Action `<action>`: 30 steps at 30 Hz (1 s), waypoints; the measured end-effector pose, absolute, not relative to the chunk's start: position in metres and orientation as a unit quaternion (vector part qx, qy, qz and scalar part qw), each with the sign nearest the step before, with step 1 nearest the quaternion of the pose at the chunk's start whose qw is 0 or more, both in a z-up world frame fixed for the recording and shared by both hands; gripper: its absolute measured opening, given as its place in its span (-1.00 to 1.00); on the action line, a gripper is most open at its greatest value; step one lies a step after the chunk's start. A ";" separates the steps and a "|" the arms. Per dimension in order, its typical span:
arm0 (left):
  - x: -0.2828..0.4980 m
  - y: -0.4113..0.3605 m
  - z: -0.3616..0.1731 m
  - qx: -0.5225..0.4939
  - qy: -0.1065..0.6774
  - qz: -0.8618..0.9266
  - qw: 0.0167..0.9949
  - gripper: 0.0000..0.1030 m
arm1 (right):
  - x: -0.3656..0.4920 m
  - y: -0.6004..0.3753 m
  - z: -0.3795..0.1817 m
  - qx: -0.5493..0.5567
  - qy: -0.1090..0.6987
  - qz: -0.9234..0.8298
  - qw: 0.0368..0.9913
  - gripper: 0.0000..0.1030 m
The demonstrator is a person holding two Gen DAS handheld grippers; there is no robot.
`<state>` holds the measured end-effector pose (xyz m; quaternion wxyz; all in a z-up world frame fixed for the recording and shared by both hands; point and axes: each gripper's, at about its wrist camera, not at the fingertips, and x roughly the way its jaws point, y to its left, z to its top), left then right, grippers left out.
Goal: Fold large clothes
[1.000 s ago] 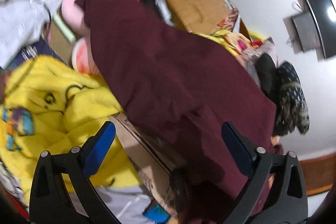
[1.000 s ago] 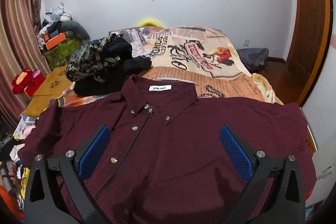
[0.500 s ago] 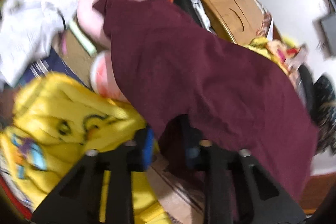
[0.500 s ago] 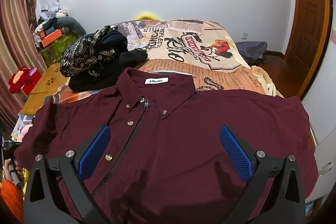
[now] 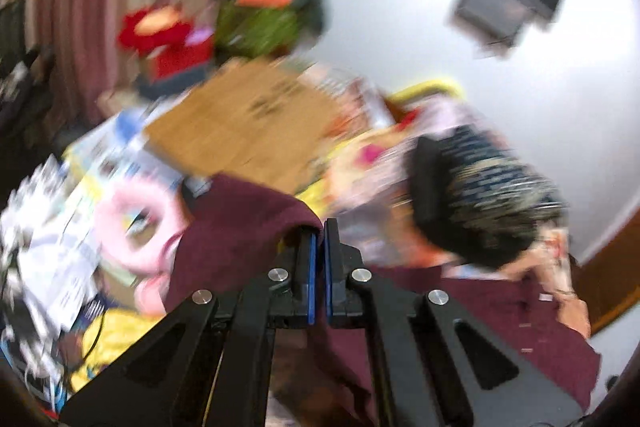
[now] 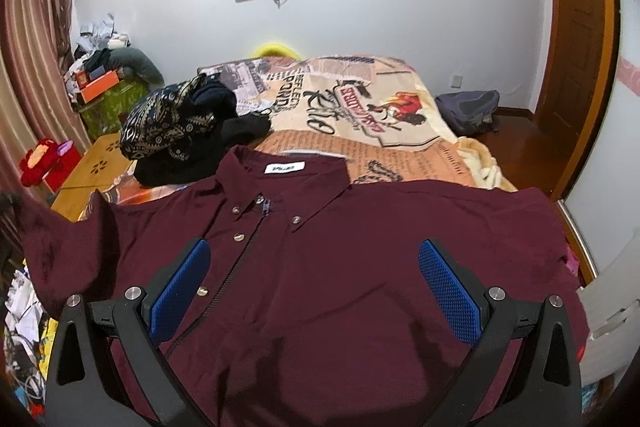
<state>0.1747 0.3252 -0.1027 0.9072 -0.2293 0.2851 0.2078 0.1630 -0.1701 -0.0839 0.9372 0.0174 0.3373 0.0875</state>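
holding one maroon shirt (image 6: 360, 247)

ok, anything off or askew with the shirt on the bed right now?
Yes: the maroon shirt lies flat except its sleeve, lifted off the bed's edge. The left claw is shut on it; the right claw is open above the front.

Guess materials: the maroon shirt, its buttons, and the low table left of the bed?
Maroon shirt: thin woven cloth, likely cotton or a blend; matte, it drapes and creases softly. Buttons: pale and glossy, probably plastic or shell; too small to tell which. Low table: wood or bamboo, a smooth honey-coloured top with cut-out flower holes; the grain is not clearly visible.
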 end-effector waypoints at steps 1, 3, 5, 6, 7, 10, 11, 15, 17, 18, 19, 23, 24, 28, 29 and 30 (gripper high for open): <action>0.178 0.312 -0.089 -0.221 0.274 0.193 0.916 -0.96 | 0.162 -0.173 -0.082 0.017 0.335 0.086 0.938 1.00; 0.186 0.276 -0.060 -0.198 0.251 0.150 0.936 -0.96 | 0.160 -0.179 -0.080 0.017 0.330 0.082 0.940 1.00; 0.194 0.235 -0.037 -0.174 0.236 0.106 0.950 -0.96 | 0.159 -0.184 -0.079 0.017 0.325 0.081 0.942 1.00; 0.196 0.218 -0.031 -0.165 0.231 0.089 0.955 -0.96 | 0.159 -0.187 -0.078 0.017 0.323 0.081 0.943 1.00; 0.197 0.202 -0.025 -0.156 0.228 0.071 0.959 -0.96 | 0.158 -0.189 -0.077 0.018 0.322 0.080 0.943 1.00; 0.207 0.143 -0.016 -0.131 0.233 0.001 0.964 -0.96 | 0.156 -0.196 -0.077 0.021 0.318 0.078 0.944 1.00; 0.212 0.118 -0.017 -0.117 0.242 -0.026 0.963 -0.96 | 0.156 -0.199 -0.078 0.023 0.318 0.076 0.945 1.00; 0.221 0.042 -0.045 -0.062 0.287 -0.085 0.952 -0.96 | 0.152 -0.210 -0.082 0.027 0.320 0.071 0.944 1.00; 0.229 0.008 -0.068 -0.049 0.331 -0.119 0.935 -0.96 | 0.149 -0.217 -0.085 0.027 0.323 0.068 0.944 1.00; 0.230 -0.002 -0.080 -0.042 0.347 -0.129 0.928 -0.96 | 0.147 -0.219 -0.086 0.027 0.324 0.067 0.943 1.00; 0.230 -0.013 -0.089 -0.036 0.360 -0.136 0.922 -0.96 | 0.146 -0.222 -0.088 0.026 0.326 0.065 0.943 1.00; 0.225 -0.059 -0.137 -0.011 0.424 -0.171 0.889 -0.96 | 0.141 -0.229 -0.094 0.022 0.336 0.059 0.940 1.00; 0.222 -0.067 -0.143 -0.005 0.432 -0.175 0.884 -0.96 | 0.140 -0.231 -0.096 0.020 0.340 0.059 0.938 1.00; 0.213 -0.082 -0.169 0.007 0.469 -0.188 0.863 -0.85 | 0.138 -0.232 -0.102 0.011 0.350 0.059 0.935 1.00; 0.211 -0.085 -0.177 0.016 0.483 -0.189 0.855 -0.80 | 0.137 -0.231 -0.103 0.007 0.351 0.060 0.935 1.00; 0.210 -0.087 -0.180 0.021 0.490 -0.190 0.851 -0.71 | 0.136 -0.230 -0.104 0.004 0.351 0.061 0.934 1.00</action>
